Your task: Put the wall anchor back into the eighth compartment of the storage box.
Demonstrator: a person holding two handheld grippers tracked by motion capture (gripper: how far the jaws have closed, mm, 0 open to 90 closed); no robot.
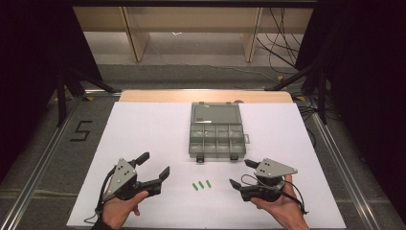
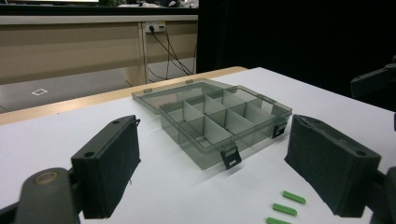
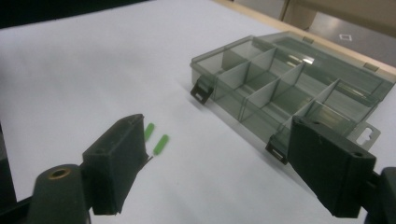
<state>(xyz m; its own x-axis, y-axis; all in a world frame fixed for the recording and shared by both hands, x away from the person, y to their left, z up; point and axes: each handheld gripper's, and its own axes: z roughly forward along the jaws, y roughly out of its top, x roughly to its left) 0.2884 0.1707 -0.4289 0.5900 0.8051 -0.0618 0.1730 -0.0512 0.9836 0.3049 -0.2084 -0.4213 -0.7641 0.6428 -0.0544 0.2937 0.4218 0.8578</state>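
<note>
Low in the middle of the high view, three small green plastic strips (image 1: 201, 185) lie side by side on the white table sheet (image 1: 143, 129), each apart from its neighbours, in the gap between the two hand-held tools. At lower left of that view the left black two-jaw gripper (image 1: 153, 166) sits in the person's left hand (image 1: 119, 208), its jaws spread wide with nothing between them and pointing up and right; in the left gripper view the same green strips (image 2: 285, 209) show at lower right, just inside the right-hand jaw. At lower right of the high view the right black two-jaw gripper (image 1: 242, 173) rests in the right hand (image 1: 282, 206), jaws likewise standing wide apart and empty, aimed leftward; in the right gripper view two of the strips (image 3: 156, 140) peek out beside the left-hand jaw, not touching it. Above the strips, at the centre of the high view, a smoky grey translucent plastic organiser box (image 1: 216, 136) with divided compartments lies with its lid folded back flat toward the far edge, well apart from both grippers
</note>
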